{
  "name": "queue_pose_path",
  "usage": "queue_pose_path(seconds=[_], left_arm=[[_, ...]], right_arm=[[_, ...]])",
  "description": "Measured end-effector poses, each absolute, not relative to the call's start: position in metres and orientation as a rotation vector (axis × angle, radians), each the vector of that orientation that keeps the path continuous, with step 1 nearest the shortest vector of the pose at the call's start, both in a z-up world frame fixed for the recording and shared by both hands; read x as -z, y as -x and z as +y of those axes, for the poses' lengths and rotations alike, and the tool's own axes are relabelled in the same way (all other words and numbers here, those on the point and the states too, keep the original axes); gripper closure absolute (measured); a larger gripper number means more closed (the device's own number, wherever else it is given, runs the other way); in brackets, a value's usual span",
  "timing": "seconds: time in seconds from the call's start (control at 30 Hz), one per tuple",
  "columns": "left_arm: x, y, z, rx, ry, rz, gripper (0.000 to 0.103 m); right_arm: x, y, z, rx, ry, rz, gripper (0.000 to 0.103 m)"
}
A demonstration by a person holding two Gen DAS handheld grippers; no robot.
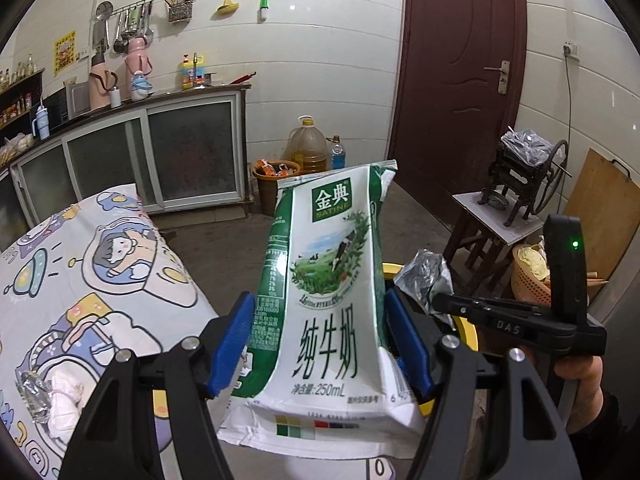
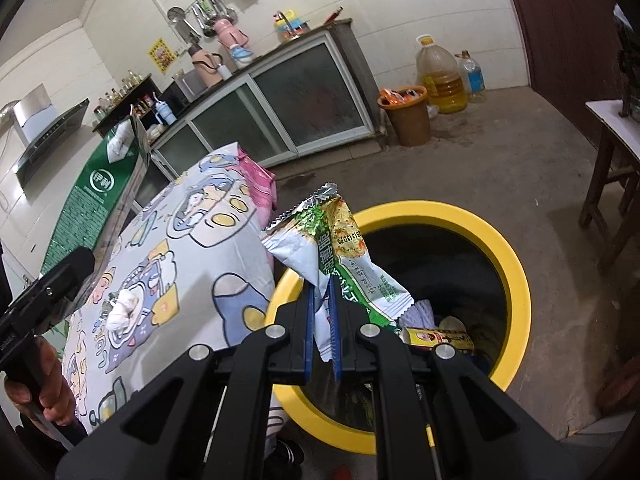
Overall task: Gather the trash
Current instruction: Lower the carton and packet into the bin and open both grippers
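The left claw, half open, clamps a light, crushable milk carton mid-body, while the right claw, fully closed, pinches a flimsy, slippery wrapper over the bin

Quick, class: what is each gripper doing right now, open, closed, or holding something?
Left gripper: jaws closed on a milk carton.
Right gripper: jaws closed on a snack wrapper, above the yellow-rimmed bin.

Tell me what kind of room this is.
Most likely a home kitchen: a range hood on the wall, ladles on a utensil rack above the counter, and a big jug of cooking oil on the floor.
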State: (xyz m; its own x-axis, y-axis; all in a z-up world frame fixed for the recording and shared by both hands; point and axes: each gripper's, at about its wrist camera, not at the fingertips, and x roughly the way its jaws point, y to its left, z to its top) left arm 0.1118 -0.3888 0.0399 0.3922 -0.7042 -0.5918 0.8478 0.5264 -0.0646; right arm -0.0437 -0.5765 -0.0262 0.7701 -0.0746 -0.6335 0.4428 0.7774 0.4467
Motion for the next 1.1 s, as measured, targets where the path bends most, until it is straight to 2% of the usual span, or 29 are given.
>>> queue_pose_path(seconds=[1.1], left_arm=[[0.047, -0.129, -0.468, 0.996, -0.353, 0.791, 0.039]], right_arm=[[0.077, 0.033, -0.592, 0.420, -0.699, 0.779, 0.095]])
